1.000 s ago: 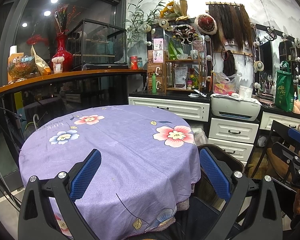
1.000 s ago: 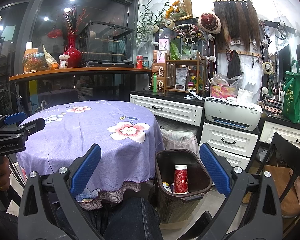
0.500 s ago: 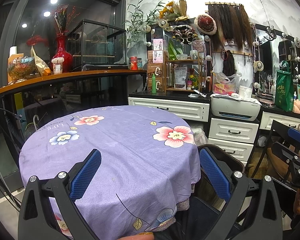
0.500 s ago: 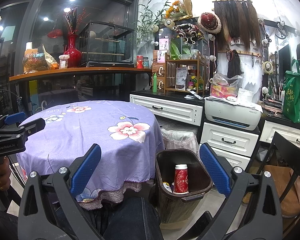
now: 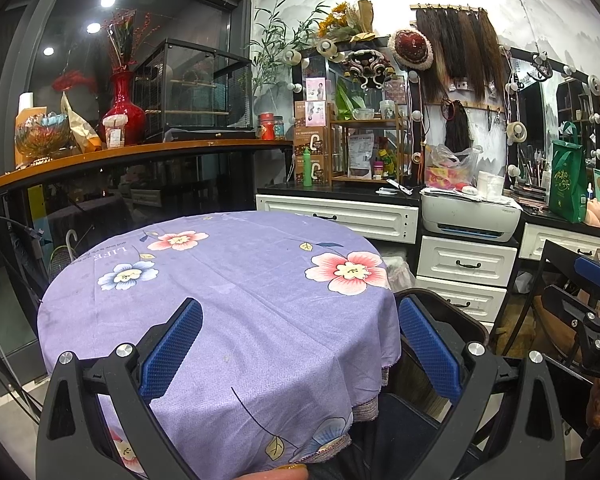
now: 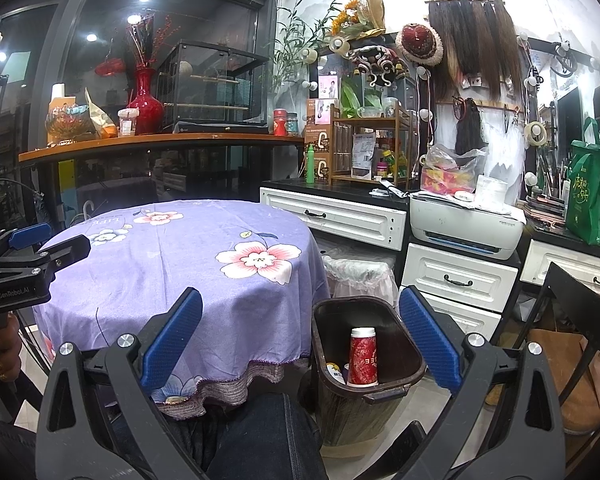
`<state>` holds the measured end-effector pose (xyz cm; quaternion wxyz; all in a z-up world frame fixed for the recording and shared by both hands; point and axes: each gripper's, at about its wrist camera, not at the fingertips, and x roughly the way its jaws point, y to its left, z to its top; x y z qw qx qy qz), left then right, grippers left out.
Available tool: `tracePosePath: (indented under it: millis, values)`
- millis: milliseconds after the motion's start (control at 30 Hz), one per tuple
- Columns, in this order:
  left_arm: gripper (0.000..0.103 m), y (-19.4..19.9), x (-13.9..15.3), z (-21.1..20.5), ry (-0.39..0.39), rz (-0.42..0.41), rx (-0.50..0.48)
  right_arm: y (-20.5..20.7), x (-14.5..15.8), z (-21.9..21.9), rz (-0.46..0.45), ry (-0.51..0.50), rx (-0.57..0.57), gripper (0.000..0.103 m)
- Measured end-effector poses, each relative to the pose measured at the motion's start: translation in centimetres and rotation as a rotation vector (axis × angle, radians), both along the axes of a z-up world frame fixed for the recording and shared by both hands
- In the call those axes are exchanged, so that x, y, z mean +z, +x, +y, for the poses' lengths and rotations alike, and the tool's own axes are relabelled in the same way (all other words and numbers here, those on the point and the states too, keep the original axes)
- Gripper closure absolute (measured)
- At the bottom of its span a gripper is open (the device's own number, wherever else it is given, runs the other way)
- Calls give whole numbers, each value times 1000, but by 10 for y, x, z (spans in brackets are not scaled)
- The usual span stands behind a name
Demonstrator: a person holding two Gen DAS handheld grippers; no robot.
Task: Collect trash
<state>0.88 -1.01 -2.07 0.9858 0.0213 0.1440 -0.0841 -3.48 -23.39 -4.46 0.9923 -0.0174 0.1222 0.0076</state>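
Hovering with released, empty jaws, the right gripper [image 6: 300, 334] sits nearer the brown bin [image 6: 410, 364], where the red cup [image 6: 363, 356] stands upright; left gripper [image 5: 300, 346] likewise spread over the table [image 5: 228, 280].

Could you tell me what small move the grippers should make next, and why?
Probably just draw both grippers back and stop. The purple tablecloth shows no loose trash, the red cup already stands in the brown bin beside the table, and the left gripper and right gripper are both open and empty, so nothing seems left to pick up.
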Motion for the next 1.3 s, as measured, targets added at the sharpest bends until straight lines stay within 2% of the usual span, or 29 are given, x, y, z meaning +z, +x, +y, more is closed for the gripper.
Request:
tracePosePath:
  millis: [1300]
  values:
    - [5, 2, 2, 5, 6, 0, -8, 0, -3, 0, 3, -2, 3, 6]
